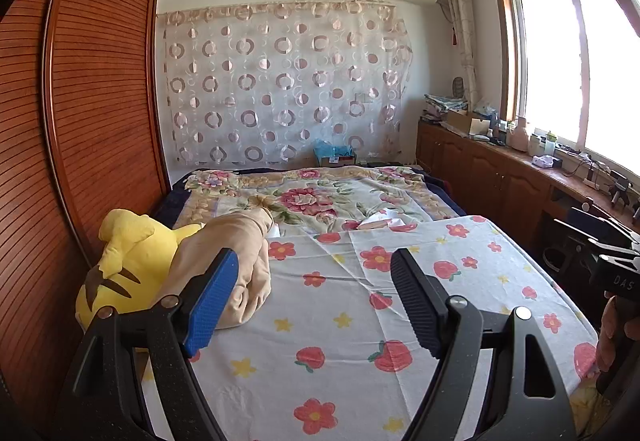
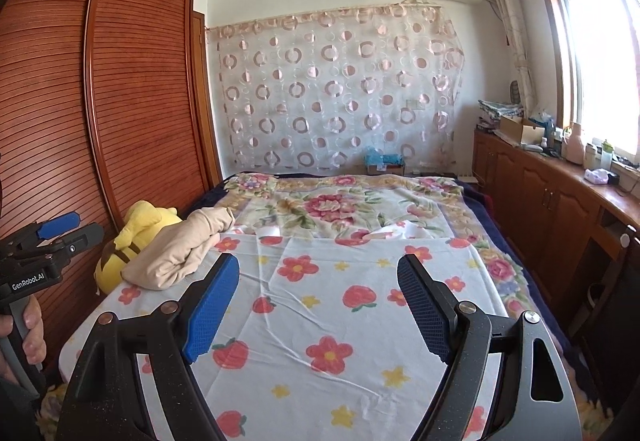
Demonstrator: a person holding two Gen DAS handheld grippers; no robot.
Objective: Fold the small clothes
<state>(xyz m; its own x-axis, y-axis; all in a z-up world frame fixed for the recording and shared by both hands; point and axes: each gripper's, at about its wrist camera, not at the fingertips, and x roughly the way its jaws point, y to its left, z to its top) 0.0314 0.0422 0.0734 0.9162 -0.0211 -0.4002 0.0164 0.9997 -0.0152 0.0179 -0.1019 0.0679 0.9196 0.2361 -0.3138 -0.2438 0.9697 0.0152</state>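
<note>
Both the left claw (image 1: 314,269) and right claw (image 2: 318,273) hover spread apart and empty above the flower-printed white bedsheet (image 2: 320,305); a crumpled beige garment (image 1: 236,257) lies against a yellow plush toy (image 1: 128,265).

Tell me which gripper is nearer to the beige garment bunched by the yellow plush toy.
Left. The left gripper hangs open right beside the beige garment, its blue pad overlapping the cloth in view. The right gripper, also open, sits farther toward the window side, over the flowered sheet.

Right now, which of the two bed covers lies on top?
The white strawberry-and-flower sheet; its far edge overlaps the big-rose blanket, which shows only beyond it.
</note>
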